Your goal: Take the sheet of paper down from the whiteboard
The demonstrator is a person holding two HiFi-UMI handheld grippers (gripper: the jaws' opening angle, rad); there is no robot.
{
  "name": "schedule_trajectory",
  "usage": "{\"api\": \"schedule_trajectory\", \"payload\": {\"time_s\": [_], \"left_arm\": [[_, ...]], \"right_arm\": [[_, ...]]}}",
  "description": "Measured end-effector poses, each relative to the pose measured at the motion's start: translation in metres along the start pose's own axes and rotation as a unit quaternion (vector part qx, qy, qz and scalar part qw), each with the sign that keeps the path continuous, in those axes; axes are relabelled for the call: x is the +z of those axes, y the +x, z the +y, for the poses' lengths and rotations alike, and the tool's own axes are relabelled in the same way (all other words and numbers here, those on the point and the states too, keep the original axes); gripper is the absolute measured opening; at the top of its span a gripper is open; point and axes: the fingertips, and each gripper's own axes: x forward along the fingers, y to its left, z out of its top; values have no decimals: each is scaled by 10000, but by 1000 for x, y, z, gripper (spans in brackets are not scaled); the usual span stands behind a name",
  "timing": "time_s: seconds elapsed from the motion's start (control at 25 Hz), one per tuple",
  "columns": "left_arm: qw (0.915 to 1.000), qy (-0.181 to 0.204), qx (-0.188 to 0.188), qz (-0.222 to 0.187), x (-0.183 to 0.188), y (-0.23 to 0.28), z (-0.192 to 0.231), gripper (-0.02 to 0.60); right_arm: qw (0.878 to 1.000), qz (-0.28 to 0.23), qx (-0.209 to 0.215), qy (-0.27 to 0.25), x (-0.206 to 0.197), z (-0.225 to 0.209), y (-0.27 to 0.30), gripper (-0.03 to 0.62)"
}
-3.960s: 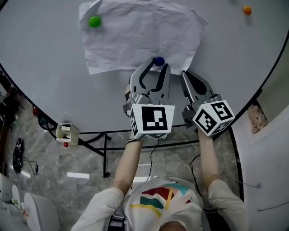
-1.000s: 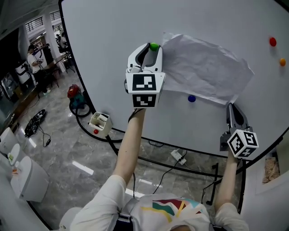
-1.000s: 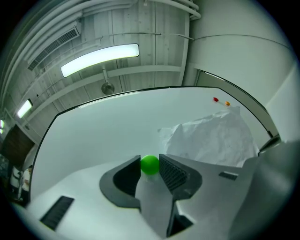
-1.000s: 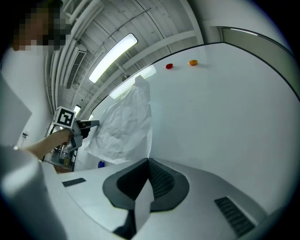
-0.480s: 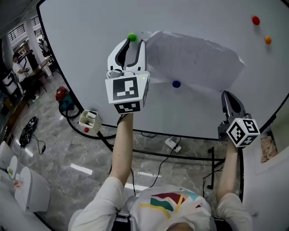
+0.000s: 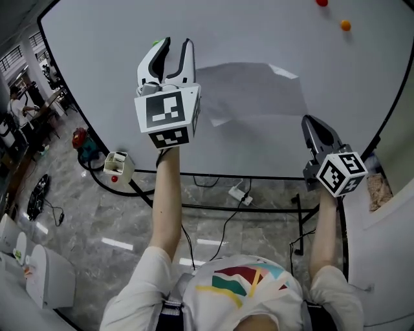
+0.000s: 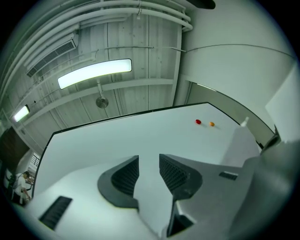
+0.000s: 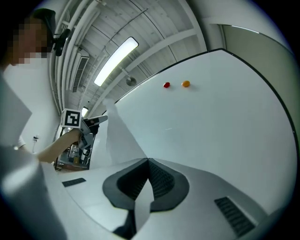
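Observation:
The crumpled white sheet of paper (image 6: 259,90) hangs in front of the whiteboard (image 6: 272,32), looking grey and bowed away from it. My right gripper (image 6: 308,120) is shut on the sheet's lower right corner; in the right gripper view the paper (image 8: 119,140) runs up and left from the closed pads (image 8: 148,160). My left gripper (image 6: 176,44) is raised at the sheet's upper left with its jaws apart. Nothing shows between its pads (image 7: 148,159), and the paper's edge (image 7: 239,145) stands to their right. A green speck (image 6: 157,43) peeks out beside its left fingertip.
A red magnet (image 6: 321,2) and an orange magnet (image 6: 345,25) sit at the board's upper right. A small white box (image 6: 116,167) hangs on the board's frame at lower left. A power strip (image 6: 240,192) and cables lie on the marble floor under the stand.
The sheet has come off the board's face and looks darker and folded. The blue magnet no longer shows. My left gripper has shifted left and up, and the green magnet is barely visible beside it.

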Motion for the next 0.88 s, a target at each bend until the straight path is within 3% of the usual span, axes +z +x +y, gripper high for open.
{"api": "schedule_trajectory", "payload": {"time_s": [0.2, 0.44, 0.72, 0.88], "left_arm": [[9998, -88, -147, 60, 2, -15, -25, 170], [9961, -622, -398, 482, -46, -64, -50, 170], [9747, -1558, -887, 1334, -119, -136, -82, 170], [9583, -1966, -1115, 1750, -148, -156, -101, 169]], "right_arm": [[9992, 287, -59, -263, -10, 6, -15, 14], [9984, 437, -214, -278, -28, 30, -22, 14], [9954, 468, -775, -329, -50, 71, -25, 14], [9956, 547, -755, -129, -73, 93, -21, 14]]}}
